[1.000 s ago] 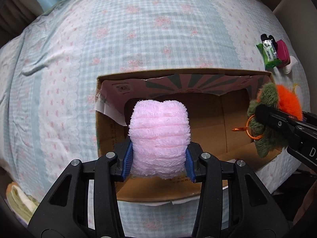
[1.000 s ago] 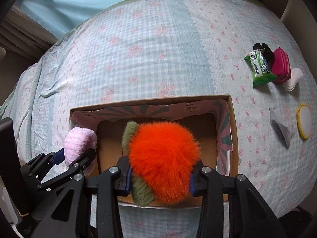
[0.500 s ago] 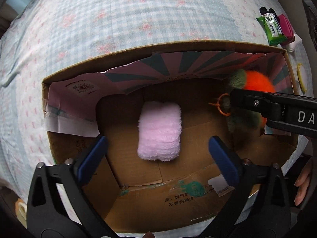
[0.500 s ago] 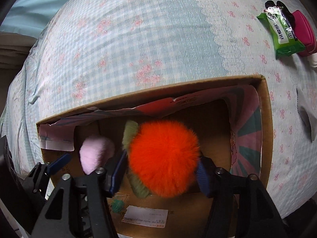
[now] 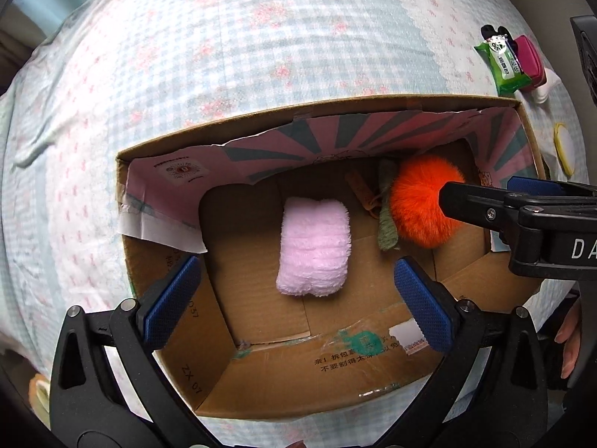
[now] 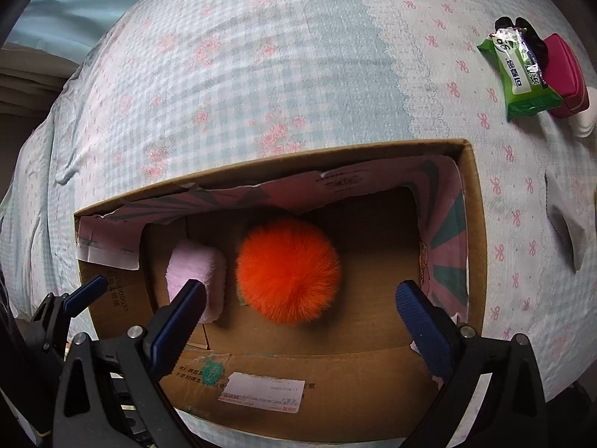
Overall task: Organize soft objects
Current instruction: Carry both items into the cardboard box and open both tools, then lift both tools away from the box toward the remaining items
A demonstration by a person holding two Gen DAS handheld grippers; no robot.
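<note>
Left wrist view showed the left claw (image 5: 298, 295) wide over the cardboard box (image 5: 317, 380), the pink plush (image 5: 315, 246) lying lengthwise straight ahead; the right claw (image 6: 298, 313), equally wide, faced the orange pompom (image 6: 287, 268).

Your left tool (image 5: 296, 298), black-framed with blue ribbed pads, is spread wide and holds nothing. Your right tool (image 6: 298, 321), of the same build, gapes empty too, level beside it.
</note>
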